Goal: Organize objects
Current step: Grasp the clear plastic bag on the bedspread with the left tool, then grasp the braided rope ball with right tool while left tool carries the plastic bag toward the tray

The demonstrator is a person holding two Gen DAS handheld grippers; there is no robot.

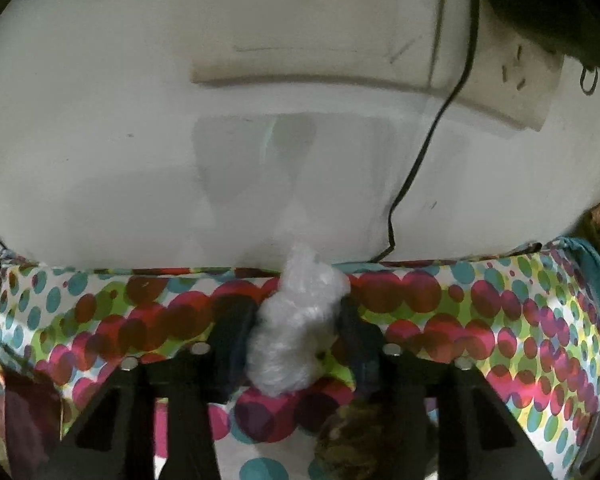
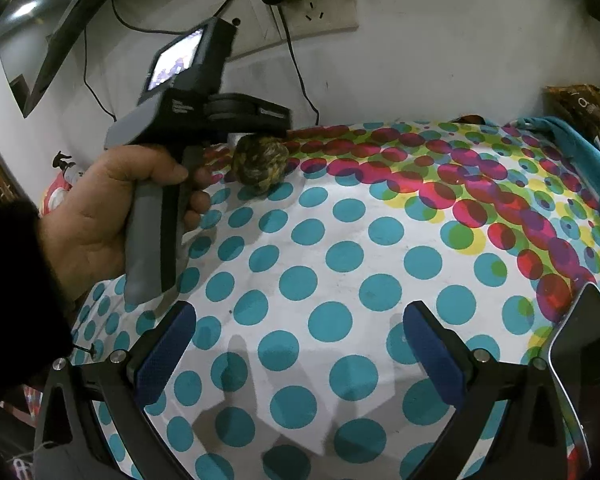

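We see the left gripper (image 1: 296, 336) closed on a crumpled white plastic bag (image 1: 294, 326), both pads pressing its sides. The bag looks translucent and wrinkled. Its long axis runs from 6 to 12 o'clock, and the narrow tip points up at the wall. It is above the far edge of the dotted tablecloth (image 1: 500, 320). Lower right is a mottled brown ball (image 2: 260, 164). The right gripper (image 2: 300, 356) stands wide and holds nothing.
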